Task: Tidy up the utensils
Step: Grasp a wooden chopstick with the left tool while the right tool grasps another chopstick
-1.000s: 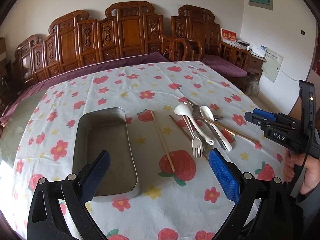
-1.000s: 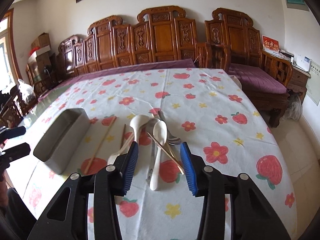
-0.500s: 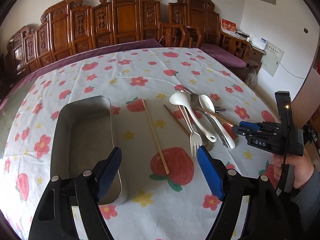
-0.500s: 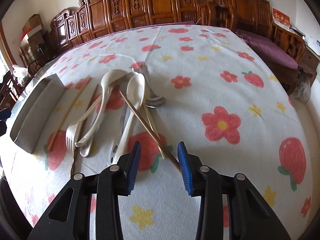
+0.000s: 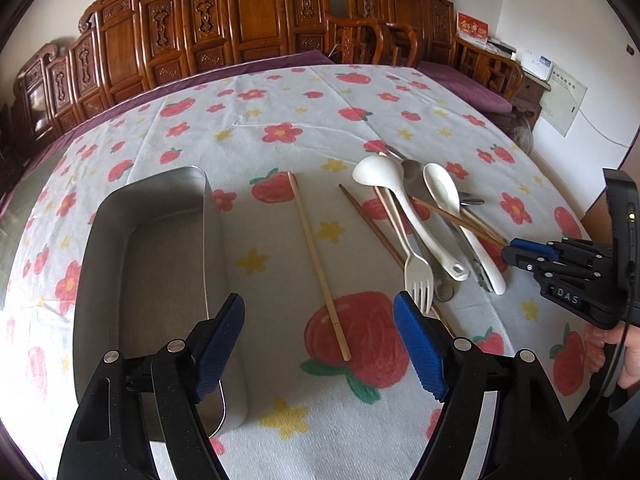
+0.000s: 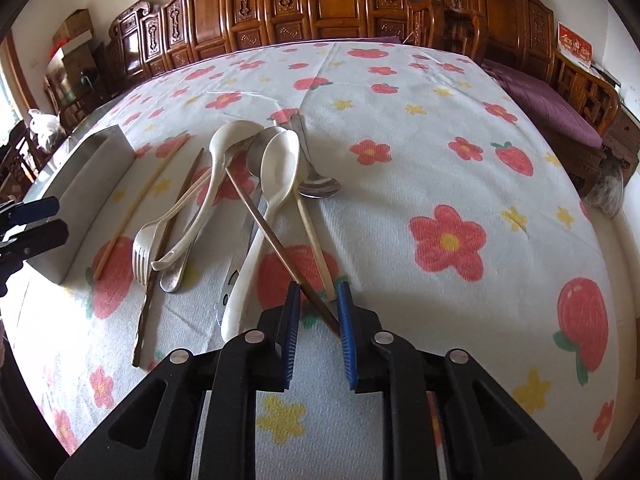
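Note:
A pile of utensils lies on the flowered tablecloth: two white spoons [image 5: 416, 216] [image 6: 276, 168], a white fork [image 5: 418, 276], metal spoons [image 6: 318, 186] and several chopsticks. A pale chopstick [image 5: 318, 268] lies apart beside an empty metal tray [image 5: 148, 256]. My left gripper [image 5: 320, 336] is open and empty, low over the pale chopstick's near end. My right gripper [image 6: 318, 312] is open, its jaws narrowly either side of the near ends of a dark chopstick [image 6: 276, 240] and a pale one [image 6: 314, 236]; it also shows in the left wrist view [image 5: 516, 248].
The tray [image 6: 84, 184] stands left of the pile. Carved wooden chairs [image 5: 256, 12] line the table's far side. A purple-cushioned bench [image 6: 552, 108] sits to the right beyond the table edge. The left gripper shows at the right wrist view's left edge [image 6: 28, 224].
Both grippers have come lower and closer to the table. The right gripper's jaws have narrowed and now flank the chopstick ends. The left gripper has narrowed somewhat over the lone chopstick.

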Available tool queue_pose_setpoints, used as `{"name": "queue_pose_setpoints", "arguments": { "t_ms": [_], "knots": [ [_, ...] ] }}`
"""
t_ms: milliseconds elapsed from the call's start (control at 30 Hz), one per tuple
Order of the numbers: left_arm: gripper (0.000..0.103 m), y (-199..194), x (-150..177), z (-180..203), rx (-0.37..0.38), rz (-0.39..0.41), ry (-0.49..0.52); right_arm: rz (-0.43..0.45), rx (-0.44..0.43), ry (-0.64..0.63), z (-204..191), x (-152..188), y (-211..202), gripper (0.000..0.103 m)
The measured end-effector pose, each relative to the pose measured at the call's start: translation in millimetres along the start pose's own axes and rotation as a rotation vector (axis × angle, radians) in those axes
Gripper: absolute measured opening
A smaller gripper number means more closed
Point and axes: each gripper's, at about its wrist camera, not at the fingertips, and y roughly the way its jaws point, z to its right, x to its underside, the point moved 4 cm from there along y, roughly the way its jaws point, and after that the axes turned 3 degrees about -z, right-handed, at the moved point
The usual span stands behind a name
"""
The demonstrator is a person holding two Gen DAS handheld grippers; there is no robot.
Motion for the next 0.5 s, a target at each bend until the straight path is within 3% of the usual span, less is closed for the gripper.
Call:
{"name": "queue_pose_setpoints", "arguments": {
  "t_ms": [67, 267, 500],
  "knots": [
    [0.073, 3.0, 0.1, -0.3, -0.009, -0.008, -0.001, -0.009, -0.003, -0.018, -2.7, 0.5, 0.3, 0.012],
    [0.071, 8.3, -0.4, 2.9, -0.019, -0.022, 0.006, -0.009, -0.025, -0.06, -10.4, 0.7, -2.2, 0.006],
    [0.063, 17.5, -4.8, 4.5, -0.033, -0.034, 0.011, 0.073, -0.083, -0.007, -5.5, -7.6, -27.1, 0.006]
  ]
}}
